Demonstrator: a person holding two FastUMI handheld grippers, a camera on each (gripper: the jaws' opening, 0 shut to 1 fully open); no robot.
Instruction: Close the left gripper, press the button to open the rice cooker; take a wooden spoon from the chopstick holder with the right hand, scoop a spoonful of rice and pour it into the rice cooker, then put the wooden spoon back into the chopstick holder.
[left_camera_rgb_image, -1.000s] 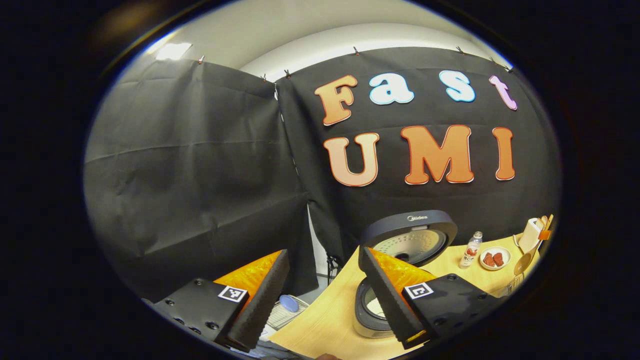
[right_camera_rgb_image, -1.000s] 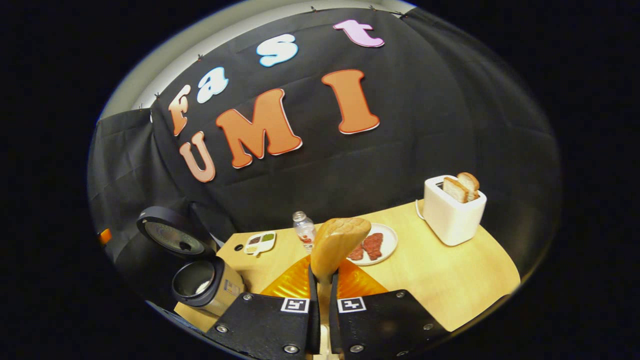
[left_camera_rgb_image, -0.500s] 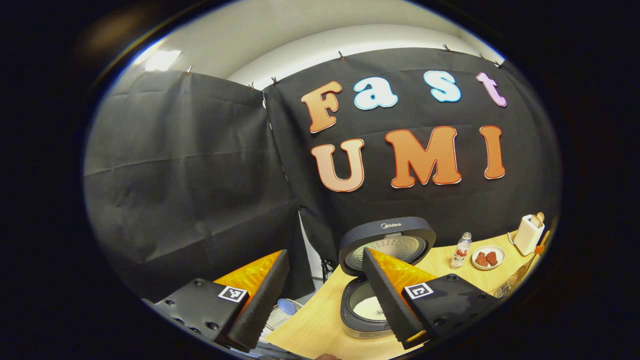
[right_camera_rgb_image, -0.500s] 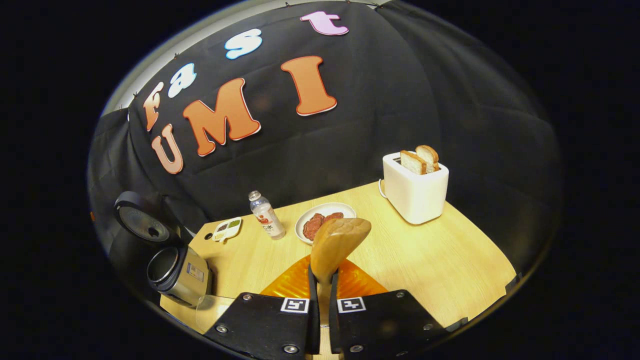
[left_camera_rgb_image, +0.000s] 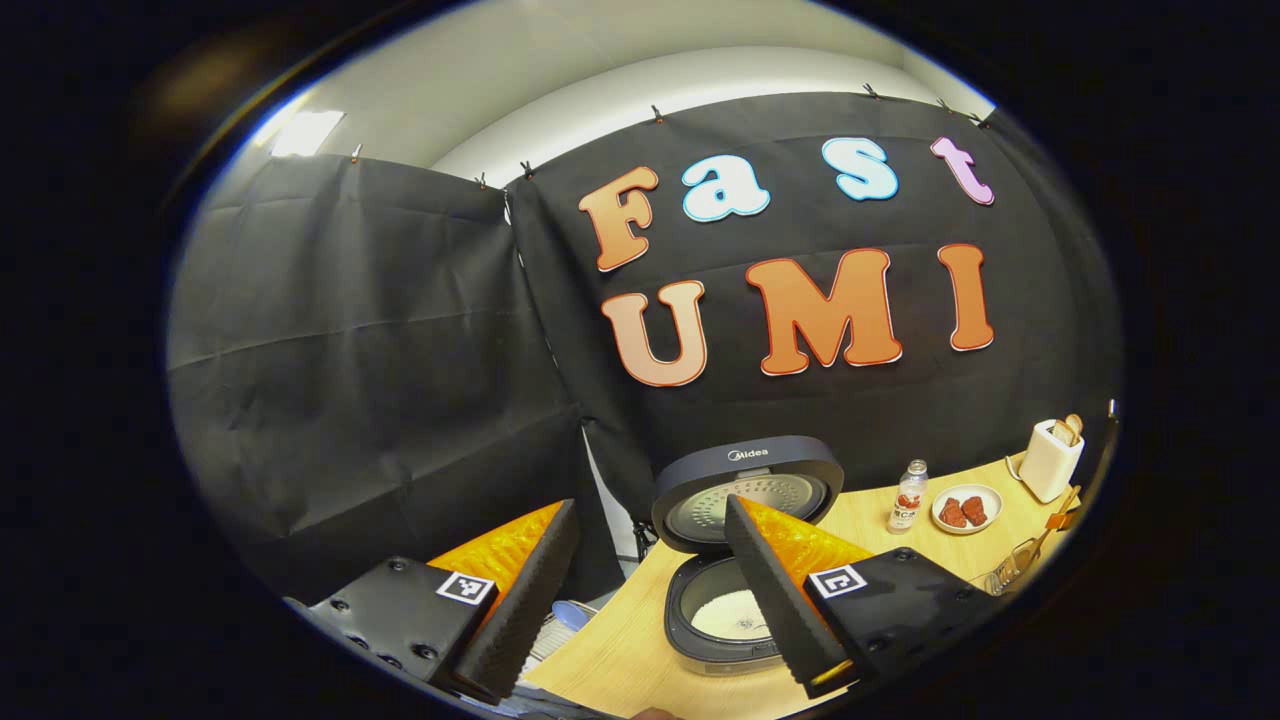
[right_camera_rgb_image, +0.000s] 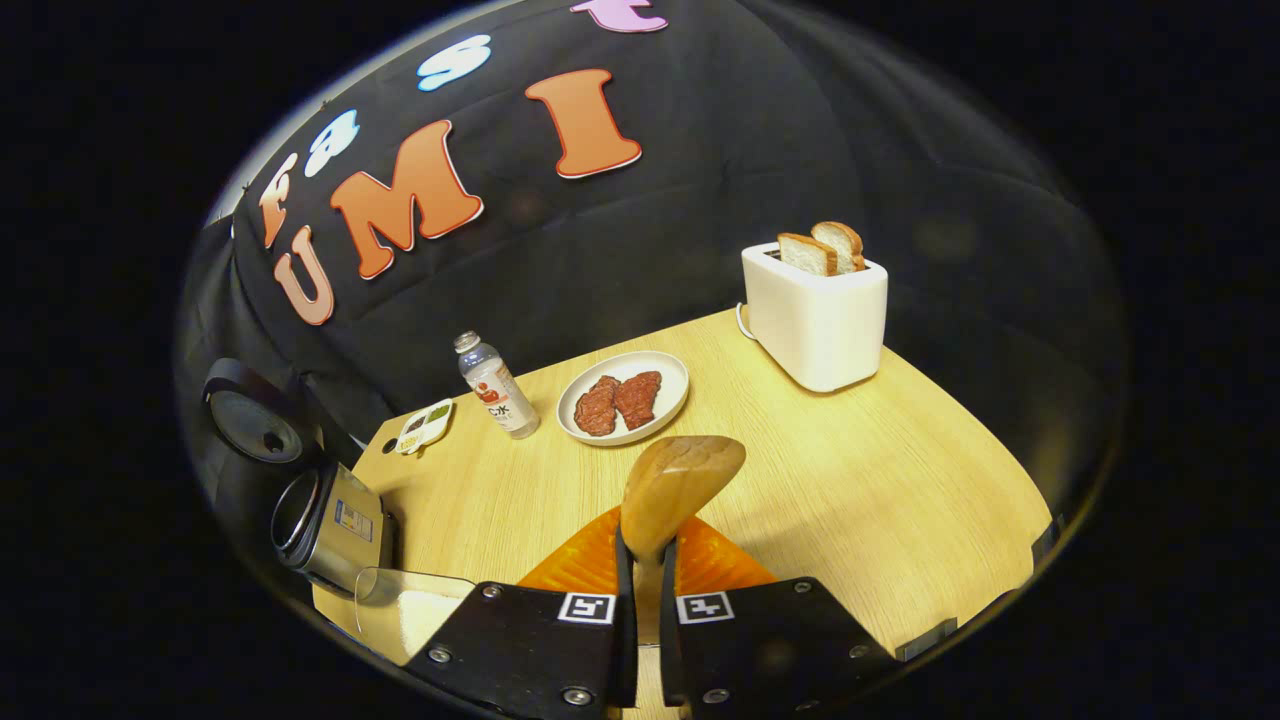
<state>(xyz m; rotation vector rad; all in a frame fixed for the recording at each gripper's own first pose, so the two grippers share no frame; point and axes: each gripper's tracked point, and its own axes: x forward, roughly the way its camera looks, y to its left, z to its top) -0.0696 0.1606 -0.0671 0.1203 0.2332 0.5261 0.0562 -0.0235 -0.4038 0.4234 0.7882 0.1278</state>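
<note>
1. The left claw (left_camera_rgb_image: 650, 590) is spread wide and holds nothing; it hangs near the counter's (left_camera_rgb_image: 620, 660) left end.
2. Just past its right finger sits the rice cooker (left_camera_rgb_image: 715, 620), lid up, with white rice in the pot.
3. The right claw (right_camera_rgb_image: 640, 590) is pressed together on the wooden spoon (right_camera_rgb_image: 675, 485) — both fingers pinch the handle, the bowl standing up above the counter (right_camera_rgb_image: 860, 480).
4. In the right gripper view a clear container of rice (right_camera_rgb_image: 400, 605) sits at the lower left, beside the cooker.
5. Farther back: a bottle (right_camera_rgb_image: 495, 385), a plate of meat (right_camera_rgb_image: 625, 395) and a toaster (right_camera_rgb_image: 815, 310) with 2 slices.
</note>
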